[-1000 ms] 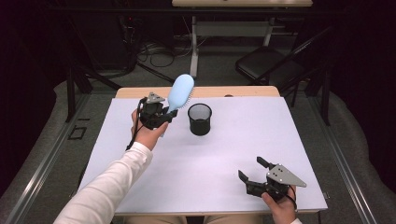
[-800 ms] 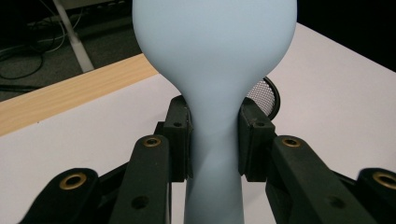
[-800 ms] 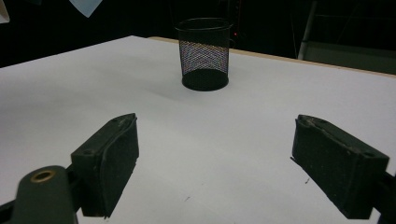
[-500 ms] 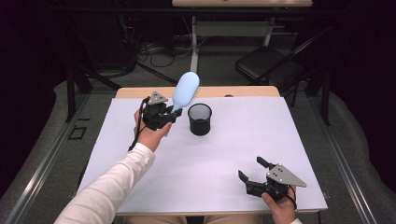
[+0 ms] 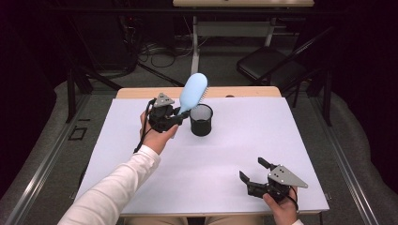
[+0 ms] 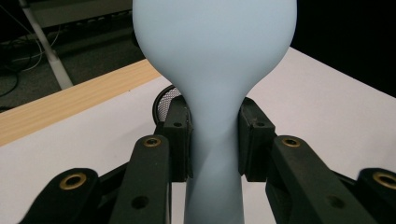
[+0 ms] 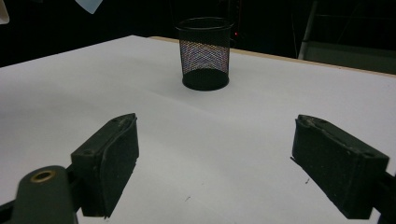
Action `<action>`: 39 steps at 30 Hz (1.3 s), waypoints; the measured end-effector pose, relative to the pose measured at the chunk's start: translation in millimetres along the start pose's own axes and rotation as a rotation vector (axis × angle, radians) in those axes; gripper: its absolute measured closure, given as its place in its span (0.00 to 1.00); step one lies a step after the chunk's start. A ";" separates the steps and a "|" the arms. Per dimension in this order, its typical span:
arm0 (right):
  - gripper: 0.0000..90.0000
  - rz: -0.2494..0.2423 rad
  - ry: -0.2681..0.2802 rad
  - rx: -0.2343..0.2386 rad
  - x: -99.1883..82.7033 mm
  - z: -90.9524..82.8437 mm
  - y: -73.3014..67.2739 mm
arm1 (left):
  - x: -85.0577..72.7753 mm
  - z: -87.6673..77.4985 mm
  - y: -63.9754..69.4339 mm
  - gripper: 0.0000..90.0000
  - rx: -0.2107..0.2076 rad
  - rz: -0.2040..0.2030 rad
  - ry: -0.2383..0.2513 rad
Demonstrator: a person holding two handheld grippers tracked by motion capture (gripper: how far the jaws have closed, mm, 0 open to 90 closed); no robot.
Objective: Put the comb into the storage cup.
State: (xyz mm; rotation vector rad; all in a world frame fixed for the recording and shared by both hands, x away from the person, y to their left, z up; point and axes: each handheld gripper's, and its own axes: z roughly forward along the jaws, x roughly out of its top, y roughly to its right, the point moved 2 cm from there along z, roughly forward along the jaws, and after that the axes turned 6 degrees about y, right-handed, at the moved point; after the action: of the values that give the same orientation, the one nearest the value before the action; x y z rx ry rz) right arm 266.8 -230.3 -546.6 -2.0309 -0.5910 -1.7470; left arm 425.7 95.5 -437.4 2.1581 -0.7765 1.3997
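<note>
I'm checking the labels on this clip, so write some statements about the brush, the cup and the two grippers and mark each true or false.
1. The left gripper is clamped on the handle of the pale blue plastic hairbrush. True.
2. The black wire-mesh cup lies on its side. False: it stands upright on the white table.
3. The right gripper holds the cup. False: its jaws are open with nothing between them, near the table's front edge.
4. The brush head points up, above the cup. True.
</note>
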 end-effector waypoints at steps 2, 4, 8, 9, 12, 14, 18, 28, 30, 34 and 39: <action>0.16 0.003 -0.002 -0.001 -0.1 0.0 -0.1 | 0.2 0.6 1.2 0.77 -0.003 -0.006 0.004; 0.16 0.003 -0.004 -0.001 -0.2 0.1 -0.1 | 0.2 0.9 1.6 0.77 -0.003 -0.004 0.007; 0.16 0.003 -0.004 -0.002 -0.1 0.0 0.0 | -0.3 1.2 2.2 0.77 -0.008 -0.006 0.009; 0.16 0.005 -0.003 -0.002 0.0 0.0 0.1 | -0.5 1.3 2.4 0.77 -0.010 -0.011 0.008; 0.16 0.010 -0.005 -0.003 0.0 0.2 0.4 | -0.9 1.2 3.3 0.77 -0.013 -0.010 0.007; 0.16 0.006 -0.008 -0.001 0.0 1.0 0.6 | -0.7 1.3 3.5 0.77 -0.013 -0.014 0.012; 0.16 0.005 -0.021 -0.004 0.0 2.3 0.9 | 0.0 1.3 2.9 0.77 -0.015 -0.013 0.015; 0.16 0.047 -0.044 -0.024 6.9 4.7 6.8 | 0.5 1.1 3.5 0.77 -0.021 -0.016 0.021; 0.16 0.056 -0.047 -0.025 9.8 6.3 7.4 | 0.7 0.9 3.8 0.77 -0.022 -0.017 0.025; 0.16 0.052 -0.072 -0.016 16.1 10.9 7.6 | 0.9 0.5 4.1 0.77 -0.028 -0.021 0.030; 0.16 0.056 -0.105 0.014 22.6 18.3 6.8 | 0.6 0.8 4.6 0.77 -0.030 -0.020 0.029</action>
State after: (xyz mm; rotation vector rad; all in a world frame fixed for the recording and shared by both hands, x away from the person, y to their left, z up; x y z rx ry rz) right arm 288.5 -224.5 -526.9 -2.1185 -0.5713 -1.6081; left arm 423.4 91.5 -436.8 2.1128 -0.7584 1.3967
